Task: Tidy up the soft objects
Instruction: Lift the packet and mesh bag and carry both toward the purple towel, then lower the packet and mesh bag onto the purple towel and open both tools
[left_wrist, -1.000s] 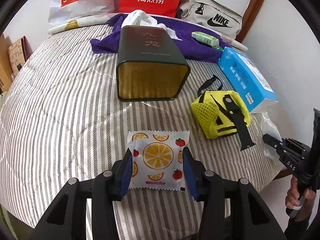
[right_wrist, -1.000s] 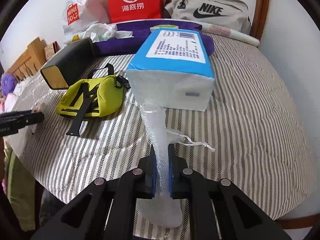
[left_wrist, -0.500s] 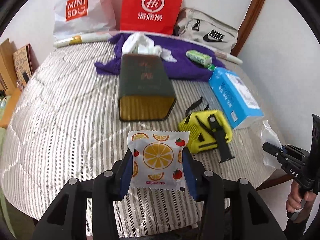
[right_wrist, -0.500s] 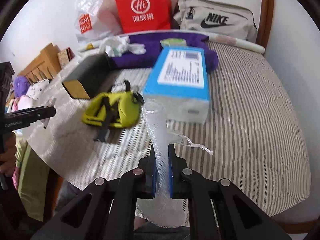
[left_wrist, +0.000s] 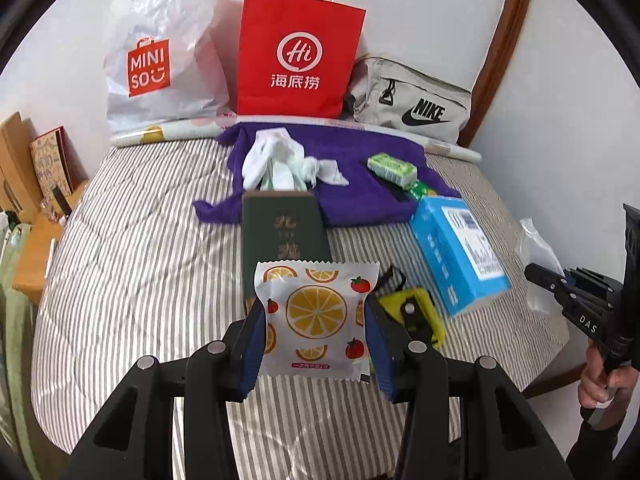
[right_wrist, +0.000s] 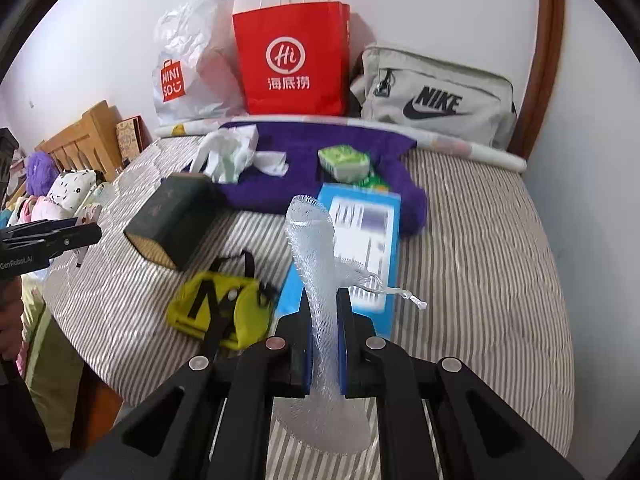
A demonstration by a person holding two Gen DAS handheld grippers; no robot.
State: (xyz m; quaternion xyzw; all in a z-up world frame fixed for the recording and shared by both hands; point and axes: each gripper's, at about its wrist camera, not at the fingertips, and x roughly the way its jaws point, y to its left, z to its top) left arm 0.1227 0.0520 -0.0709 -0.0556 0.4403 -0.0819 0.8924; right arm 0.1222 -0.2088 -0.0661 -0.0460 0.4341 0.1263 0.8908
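Nearest in the left wrist view: left gripper [left_wrist: 316, 350] clamped on the orange-print sachet [left_wrist: 316, 316], blue pads pressed against both side edges, packet held upright above the striped bedcover [left_wrist: 132, 280]. Nearest in the right wrist view: right gripper [right_wrist: 324, 350] pinched narrow on the white mesh net bag [right_wrist: 316, 280], mouth of the net standing up past the fingertips, tail hanging below, drawstring [right_wrist: 396, 292] trailing toward 3 o'clock.

Probably mid-carry, both soft items lifted and not yet placed; where they go cannot be told.

To do it well:
- Keep steady pressure on the sachet; slick film, likely to slide if squeezed at the crimped edges only.
- Keep the net gripped across its bunched middle; limp stuff, apt to sag and snag.
- Mind the loose drawstring near the yellow pouch [right_wrist: 218, 310] at 9 o'clock of the right gripper and the blue tissue pack [right_wrist: 368, 248] just beyond at 12 o'clock.
- Pass over the dark green tin [left_wrist: 286, 240], lying at 12 o'clock beyond the sachet, without clipping it.
- Lower onto a bare stretch of cover before releasing, one hand at a time.

Farther: purple towel [left_wrist: 352, 184] bearing white crumpled cloth [left_wrist: 280, 160] and a green packet [left_wrist: 392, 166]. Farthest, against the wall: Miniso bag [left_wrist: 160, 60], red paper bag [left_wrist: 298, 60], Nike pouch [left_wrist: 412, 104].
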